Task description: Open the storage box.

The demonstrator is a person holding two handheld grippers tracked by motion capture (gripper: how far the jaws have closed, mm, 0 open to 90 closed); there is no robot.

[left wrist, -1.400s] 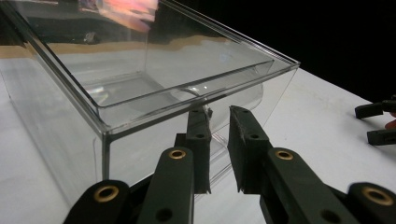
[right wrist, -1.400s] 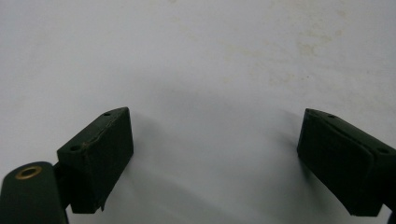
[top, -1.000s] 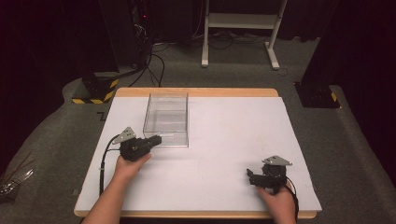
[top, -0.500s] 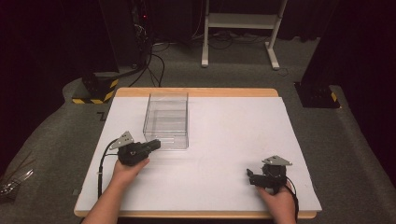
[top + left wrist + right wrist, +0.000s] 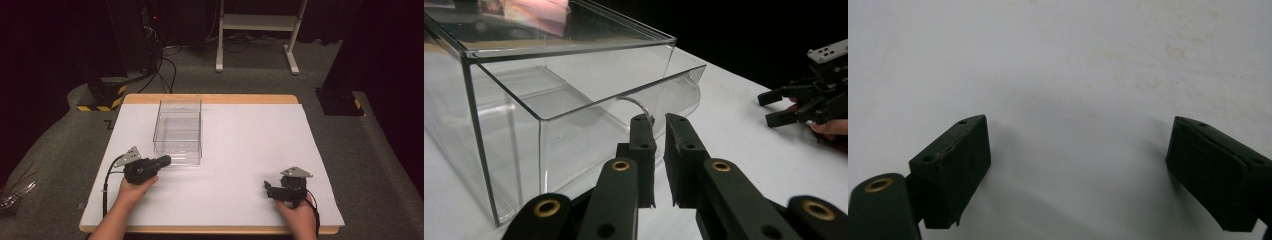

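Observation:
A clear plastic box (image 5: pixel 180 120) (image 5: pixel 524 75) stands on the left half of the white table (image 5: pixel 250 135). Its clear drawer (image 5: pixel 177 157) (image 5: pixel 674 95) sticks out a little at the near end. My left gripper (image 5: pixel 167 160) (image 5: pixel 660 120) is at that drawer front, its jaws almost together on the thin clear edge by the curved notch. My right gripper (image 5: pixel 267 190) (image 5: pixel 1078 150) rests open on the bare table near the front right, nothing between its jaws. It also appears in the left gripper view (image 5: pixel 774 107), off to the right.
The table's wooden rim (image 5: pixel 210 98) runs along the back. On the grey floor beyond are a white frame stand (image 5: pixel 255 22), a yellow-and-black striped base (image 5: pixel 102 100), a black base (image 5: pixel 340 102) and loose cables (image 5: pixel 167 70).
My left gripper has moved toward the near edge, and the drawer has come out of the box with it. The right gripper has stayed put.

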